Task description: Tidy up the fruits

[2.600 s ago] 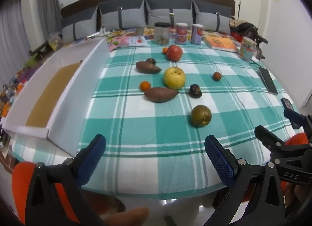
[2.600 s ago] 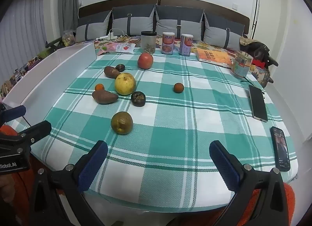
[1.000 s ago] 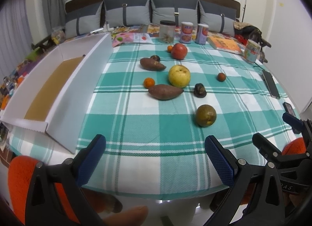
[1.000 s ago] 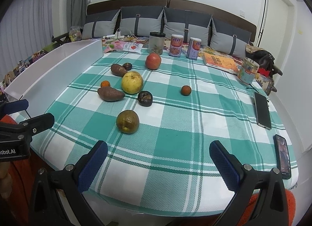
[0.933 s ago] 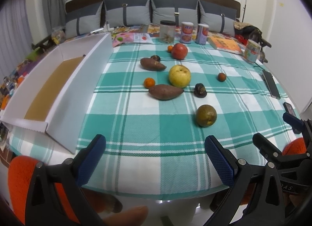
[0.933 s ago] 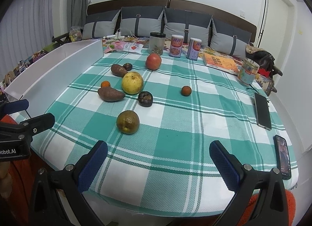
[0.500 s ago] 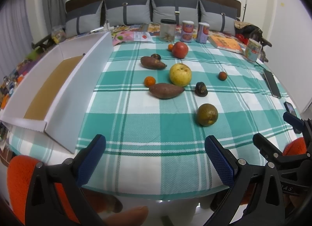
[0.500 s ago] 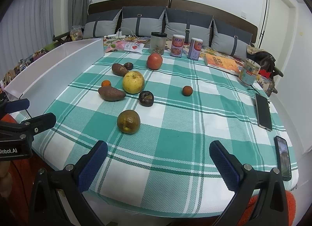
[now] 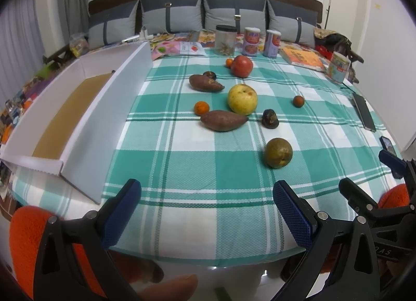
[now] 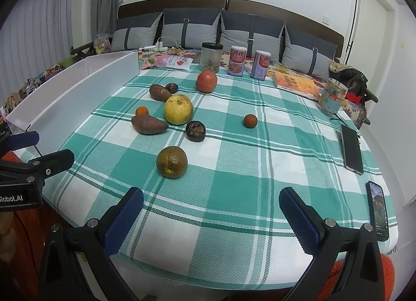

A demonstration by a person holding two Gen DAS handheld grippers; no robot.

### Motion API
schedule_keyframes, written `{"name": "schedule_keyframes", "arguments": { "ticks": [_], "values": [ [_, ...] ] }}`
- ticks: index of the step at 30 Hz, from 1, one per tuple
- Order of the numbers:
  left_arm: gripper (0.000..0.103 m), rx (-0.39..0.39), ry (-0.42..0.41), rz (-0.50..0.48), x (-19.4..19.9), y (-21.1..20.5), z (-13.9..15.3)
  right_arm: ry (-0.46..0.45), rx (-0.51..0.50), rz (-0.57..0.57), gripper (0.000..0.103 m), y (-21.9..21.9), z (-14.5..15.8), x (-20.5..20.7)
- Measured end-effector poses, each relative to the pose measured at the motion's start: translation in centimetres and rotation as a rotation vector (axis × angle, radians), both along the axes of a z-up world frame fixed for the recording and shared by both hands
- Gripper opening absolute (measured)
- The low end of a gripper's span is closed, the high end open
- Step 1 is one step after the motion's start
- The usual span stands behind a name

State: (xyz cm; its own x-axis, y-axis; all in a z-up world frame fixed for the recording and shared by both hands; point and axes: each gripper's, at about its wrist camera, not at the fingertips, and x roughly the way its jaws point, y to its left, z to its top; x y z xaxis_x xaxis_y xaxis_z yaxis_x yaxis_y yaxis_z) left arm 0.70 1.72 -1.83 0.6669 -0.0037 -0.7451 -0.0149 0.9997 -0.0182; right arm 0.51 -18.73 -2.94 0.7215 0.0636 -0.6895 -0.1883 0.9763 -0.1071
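Observation:
Fruits lie on a green checked tablecloth (image 9: 187,165): a brownish-green round fruit (image 9: 278,152) (image 10: 171,161) nearest, a yellow apple (image 9: 242,99) (image 10: 178,109), two sweet potatoes (image 9: 223,120) (image 9: 205,83), a red apple (image 9: 241,66), a dark shrivelled fruit (image 9: 270,118), small oranges (image 9: 201,107) (image 9: 298,100). A long white box (image 9: 85,121) with a brown floor lies along the left. My left gripper (image 9: 206,212) and right gripper (image 10: 211,215) are both open and empty over the table's near edge.
Jars and cans (image 9: 251,41) and a book (image 9: 303,58) stand at the table's far side. Two phones (image 10: 351,145) (image 10: 378,208) lie at the right edge. A can (image 10: 332,96) stands at the far right. Cushions line the back.
Both grippers have drifted slightly forward toward the table; the fruits appear a little closer. Nothing was grasped or moved.

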Motion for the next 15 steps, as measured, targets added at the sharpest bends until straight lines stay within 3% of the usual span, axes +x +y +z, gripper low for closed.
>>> {"name": "schedule_keyframes", "arguments": {
  "ticks": [15],
  "values": [
    [0.102, 0.001, 0.000, 0.003, 0.03, 0.09, -0.14, 0.000, 0.001, -0.001, 0.103, 0.05, -0.13, 0.04]
  ]
}}
